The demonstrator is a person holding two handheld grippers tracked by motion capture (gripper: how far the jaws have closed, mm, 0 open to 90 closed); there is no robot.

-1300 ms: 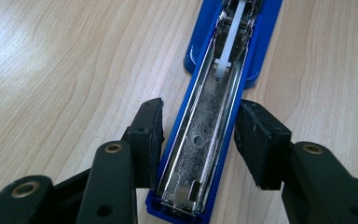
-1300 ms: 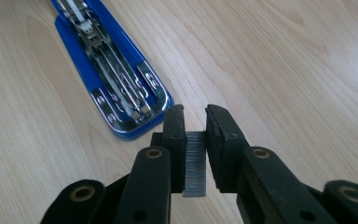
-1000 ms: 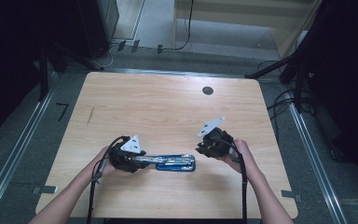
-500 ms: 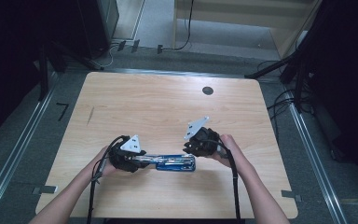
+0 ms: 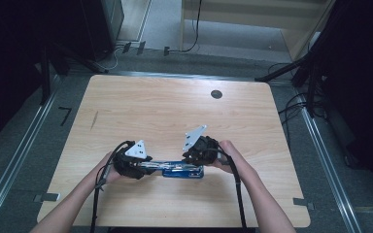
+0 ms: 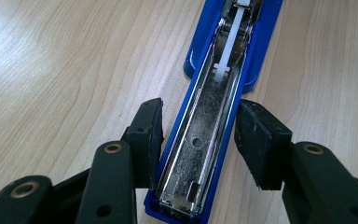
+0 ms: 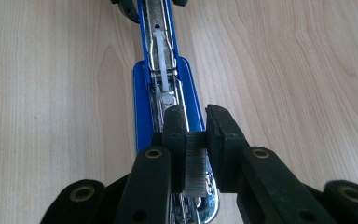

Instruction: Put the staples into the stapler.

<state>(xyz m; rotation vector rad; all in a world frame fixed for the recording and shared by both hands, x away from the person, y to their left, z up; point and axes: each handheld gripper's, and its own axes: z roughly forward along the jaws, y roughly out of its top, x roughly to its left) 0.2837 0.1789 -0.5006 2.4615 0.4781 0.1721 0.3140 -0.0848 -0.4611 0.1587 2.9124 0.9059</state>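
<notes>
A blue stapler [image 5: 182, 170] lies opened out flat near the table's front edge, its metal staple channel [image 6: 209, 121] facing up. My left gripper [image 5: 148, 165] holds the channel's left end: in the left gripper view its pads [image 6: 149, 135] press both blue sides. My right gripper [image 5: 189, 158] hovers over the stapler's right end. It is shut on a grey strip of staples [image 7: 196, 161], held just above the channel [image 7: 161, 60]. The white pusher [image 7: 161, 46] sits along the channel, beyond the strip.
A small black round grommet [image 5: 216, 94] sits at the table's back right. The light wood table [image 5: 150, 111] is bare behind the stapler. Black cables trail from both grippers toward the front edge. Dark stands and cables lie on the floor around the table.
My right gripper has moved left with the staple strip, from beside the stapler to over its right end. The left gripper and the stapler have stayed put.
</notes>
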